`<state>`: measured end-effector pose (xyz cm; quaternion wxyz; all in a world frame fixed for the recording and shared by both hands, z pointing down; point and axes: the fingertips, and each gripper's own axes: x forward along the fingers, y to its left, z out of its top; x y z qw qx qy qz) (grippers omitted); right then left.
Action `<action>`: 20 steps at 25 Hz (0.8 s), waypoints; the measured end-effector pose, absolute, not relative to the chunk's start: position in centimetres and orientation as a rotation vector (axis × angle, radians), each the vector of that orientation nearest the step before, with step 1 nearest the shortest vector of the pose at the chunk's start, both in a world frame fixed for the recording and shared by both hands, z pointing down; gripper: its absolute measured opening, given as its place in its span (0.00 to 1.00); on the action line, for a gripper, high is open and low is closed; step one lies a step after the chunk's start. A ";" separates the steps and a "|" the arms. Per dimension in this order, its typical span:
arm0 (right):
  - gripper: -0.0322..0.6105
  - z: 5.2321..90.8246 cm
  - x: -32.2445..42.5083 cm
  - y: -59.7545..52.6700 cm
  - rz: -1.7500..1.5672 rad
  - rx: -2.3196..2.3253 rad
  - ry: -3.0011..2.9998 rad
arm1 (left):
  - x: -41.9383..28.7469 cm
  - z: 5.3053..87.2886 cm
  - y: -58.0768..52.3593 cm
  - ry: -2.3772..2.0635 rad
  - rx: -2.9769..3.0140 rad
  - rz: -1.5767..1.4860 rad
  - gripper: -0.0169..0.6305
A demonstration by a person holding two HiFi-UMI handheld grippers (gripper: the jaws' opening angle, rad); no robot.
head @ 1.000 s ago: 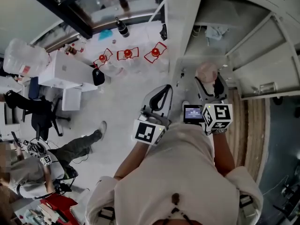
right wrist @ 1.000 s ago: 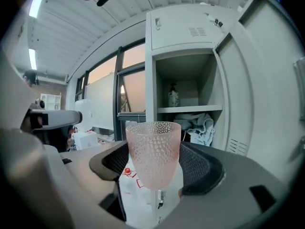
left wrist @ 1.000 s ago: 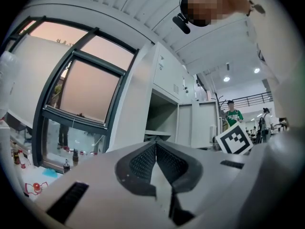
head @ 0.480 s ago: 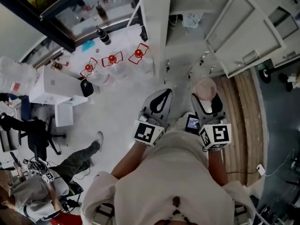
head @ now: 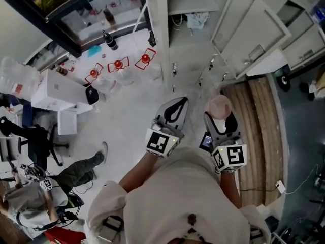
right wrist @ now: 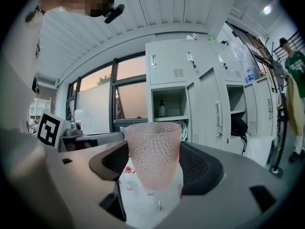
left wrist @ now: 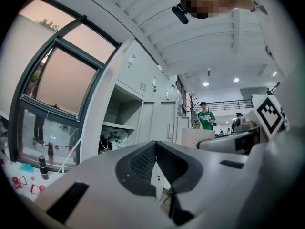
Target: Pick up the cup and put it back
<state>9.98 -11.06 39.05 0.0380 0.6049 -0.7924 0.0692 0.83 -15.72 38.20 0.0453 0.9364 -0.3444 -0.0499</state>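
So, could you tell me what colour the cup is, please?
The cup is pale translucent pink, finely dimpled all over; the right gripper view shows it best.

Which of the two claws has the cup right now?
The right claw holds the pink dimpled cup between its jaws; the left claw is shut with nothing in it.

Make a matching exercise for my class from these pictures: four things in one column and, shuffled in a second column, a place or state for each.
Things
1. pink dimpled cup
2. left gripper
3. dark bottle
4. locker door

Places or states
A. swung open
B. jaws together, nothing between them
C. upright beside the window
D. clamped between the jaws of the right gripper

Pairs: 1-D, 2-B, 3-C, 4-A
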 end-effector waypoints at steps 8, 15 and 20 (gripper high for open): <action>0.56 39.5 14.0 -4.1 0.264 1.856 -2.442 | 5.5 37.7 -8.8 -1.033 2.868 -0.130 0.04; 0.56 40.4 16.2 1.1 0.282 1.808 -2.487 | 7.2 38.0 -2.4 -1.081 2.860 -0.101 0.04; 0.56 41.0 16.2 3.8 0.293 1.774 -2.524 | 6.8 38.5 1.2 -1.150 2.837 -0.077 0.04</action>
